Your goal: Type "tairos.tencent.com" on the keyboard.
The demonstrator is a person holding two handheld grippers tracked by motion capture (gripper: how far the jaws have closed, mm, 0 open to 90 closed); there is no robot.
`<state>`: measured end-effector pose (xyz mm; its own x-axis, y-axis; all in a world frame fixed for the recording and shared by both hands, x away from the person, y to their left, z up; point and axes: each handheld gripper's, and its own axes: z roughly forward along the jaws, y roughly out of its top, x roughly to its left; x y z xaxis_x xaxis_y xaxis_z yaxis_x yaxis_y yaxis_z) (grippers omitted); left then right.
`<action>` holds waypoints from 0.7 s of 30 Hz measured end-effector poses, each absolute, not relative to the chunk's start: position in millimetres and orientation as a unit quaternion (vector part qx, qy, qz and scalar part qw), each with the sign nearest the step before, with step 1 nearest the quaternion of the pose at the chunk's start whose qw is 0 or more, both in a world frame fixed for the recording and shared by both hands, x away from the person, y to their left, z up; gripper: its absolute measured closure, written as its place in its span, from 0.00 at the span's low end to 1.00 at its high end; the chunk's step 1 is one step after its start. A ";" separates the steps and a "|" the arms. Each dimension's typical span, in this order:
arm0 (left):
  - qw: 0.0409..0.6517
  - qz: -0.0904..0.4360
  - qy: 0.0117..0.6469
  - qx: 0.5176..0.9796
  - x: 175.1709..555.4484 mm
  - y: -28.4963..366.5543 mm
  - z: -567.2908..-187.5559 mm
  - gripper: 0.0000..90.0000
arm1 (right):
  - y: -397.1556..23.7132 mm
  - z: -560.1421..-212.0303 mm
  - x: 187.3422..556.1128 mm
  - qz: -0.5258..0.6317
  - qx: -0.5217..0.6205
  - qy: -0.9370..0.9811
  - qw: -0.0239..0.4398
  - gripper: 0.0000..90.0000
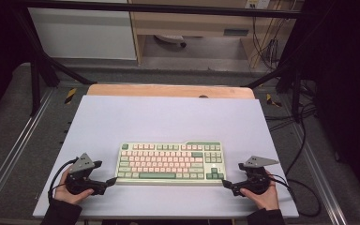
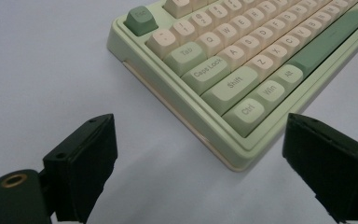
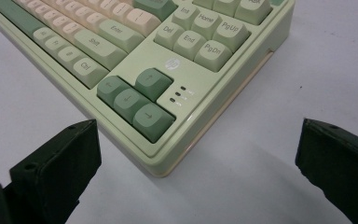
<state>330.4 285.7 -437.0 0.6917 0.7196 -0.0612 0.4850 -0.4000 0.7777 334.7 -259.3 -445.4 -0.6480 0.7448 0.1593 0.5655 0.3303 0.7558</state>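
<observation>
A pale green keyboard [image 1: 170, 163] with cream and dark green keys lies near the front of the lavender mat [image 1: 168, 117]. My left gripper [image 1: 111, 181] rests on the mat at the keyboard's near left corner, jaws open and pointing at that corner. In the left gripper view the Ctrl corner of the keyboard [image 2: 242, 116] lies just beyond my open left gripper [image 2: 200, 163]. My right gripper [image 1: 226, 183] sits at the near right corner, also open. The right gripper view has the arrow-key corner of the keyboard [image 3: 158, 121] ahead of my right gripper [image 3: 196, 163]. Neither gripper touches the keyboard.
The mat covers a wooden table [image 1: 168, 90] inside a black frame. Cables [image 1: 304, 187] trail off the right side. Bare mat stretches behind the keyboard. Beyond the table are a cabinet [image 1: 192, 23] and floor.
</observation>
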 end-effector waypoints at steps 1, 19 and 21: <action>0.408 0.143 0.365 0.824 330.5 285.6 -436.9 0.11 | -259.1 -445.7 334.7 0.413 0.406 0.808 0.108 0.01; 0.415 0.144 0.370 0.819 329.1 283.5 -431.4 0.17 | -258.3 -445.7 333.9 0.413 0.408 0.808 0.107 0.01; 0.417 0.143 0.368 0.818 328.9 283.0 -430.6 0.20 | -258.4 -445.5 334.0 0.413 0.407 0.807 0.107 0.01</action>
